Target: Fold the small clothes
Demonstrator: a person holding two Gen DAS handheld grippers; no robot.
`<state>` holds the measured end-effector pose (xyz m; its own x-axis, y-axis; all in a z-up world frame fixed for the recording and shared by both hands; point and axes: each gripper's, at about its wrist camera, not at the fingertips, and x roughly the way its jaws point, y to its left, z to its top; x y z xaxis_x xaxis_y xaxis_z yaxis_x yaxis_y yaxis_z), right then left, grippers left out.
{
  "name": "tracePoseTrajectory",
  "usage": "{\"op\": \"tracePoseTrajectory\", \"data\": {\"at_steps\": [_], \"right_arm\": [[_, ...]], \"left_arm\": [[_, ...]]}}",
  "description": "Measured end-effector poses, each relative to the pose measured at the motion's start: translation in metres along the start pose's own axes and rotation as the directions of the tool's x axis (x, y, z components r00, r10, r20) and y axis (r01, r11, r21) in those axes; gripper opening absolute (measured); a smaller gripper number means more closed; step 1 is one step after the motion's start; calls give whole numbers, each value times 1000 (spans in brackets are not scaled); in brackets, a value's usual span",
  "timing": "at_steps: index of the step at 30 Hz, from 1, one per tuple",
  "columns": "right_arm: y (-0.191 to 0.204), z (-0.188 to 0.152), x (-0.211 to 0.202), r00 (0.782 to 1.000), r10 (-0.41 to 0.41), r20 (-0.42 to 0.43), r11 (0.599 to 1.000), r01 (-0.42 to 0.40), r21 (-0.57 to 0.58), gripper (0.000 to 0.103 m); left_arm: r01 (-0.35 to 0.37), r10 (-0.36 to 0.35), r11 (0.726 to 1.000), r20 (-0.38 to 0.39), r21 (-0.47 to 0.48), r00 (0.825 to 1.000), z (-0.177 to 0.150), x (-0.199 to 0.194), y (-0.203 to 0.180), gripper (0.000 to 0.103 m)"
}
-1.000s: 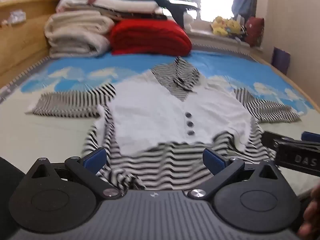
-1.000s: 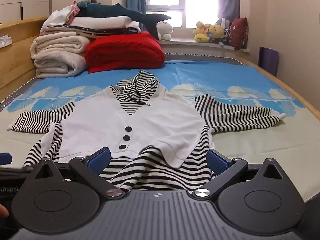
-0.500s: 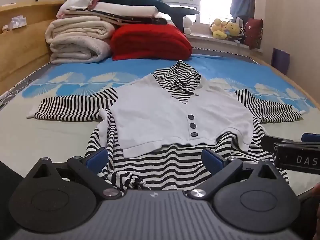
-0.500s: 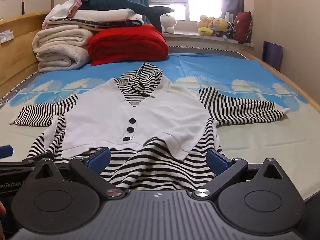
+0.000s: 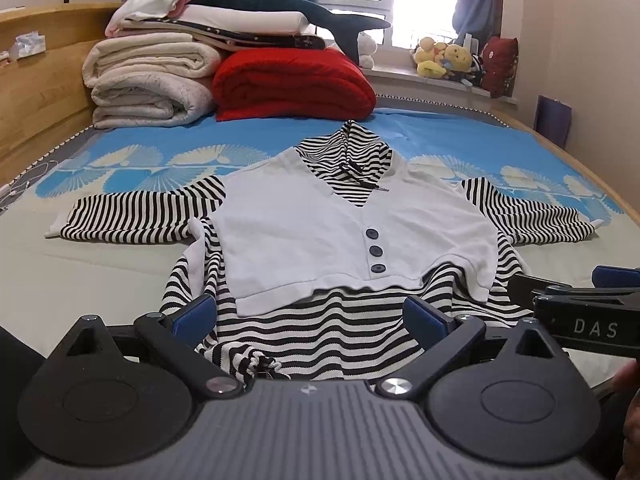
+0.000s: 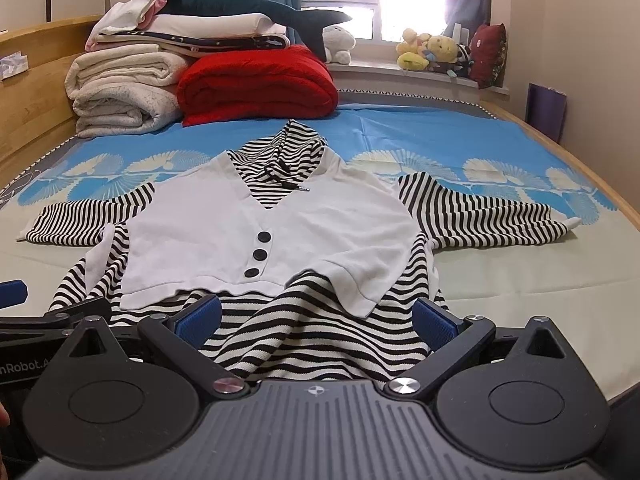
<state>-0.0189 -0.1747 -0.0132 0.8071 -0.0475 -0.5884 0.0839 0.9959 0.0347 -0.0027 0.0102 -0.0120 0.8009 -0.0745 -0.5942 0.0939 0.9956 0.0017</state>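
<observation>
A small black-and-white striped hooded top with a white buttoned vest front lies face up on the bed, sleeves spread to both sides; it also shows in the right wrist view. My left gripper is open, its blue pads either side of the rumpled striped hem nearest me. My right gripper is open over the hem's right part. The right gripper shows at the right edge of the left wrist view, and the left gripper at the left edge of the right wrist view.
Folded cream blankets, a red blanket and a plush shark are stacked at the bed's far end. Soft toys sit on the windowsill. A wooden headboard runs along the left, a wall on the right.
Both grippers have eased slightly toward the top's hem and the view has steadied. The garment lies as before. Both grippers stay open.
</observation>
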Motion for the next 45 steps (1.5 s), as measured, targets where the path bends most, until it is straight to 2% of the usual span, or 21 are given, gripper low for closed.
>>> {"op": "tracePoseTrajectory", "data": {"at_steps": [45], "right_arm": [[3,1,1,1000,7,11,1000,-7,-8,100]], "left_arm": [[-2,1,1000,-19,-18,1000,2,6,1,101]]}}
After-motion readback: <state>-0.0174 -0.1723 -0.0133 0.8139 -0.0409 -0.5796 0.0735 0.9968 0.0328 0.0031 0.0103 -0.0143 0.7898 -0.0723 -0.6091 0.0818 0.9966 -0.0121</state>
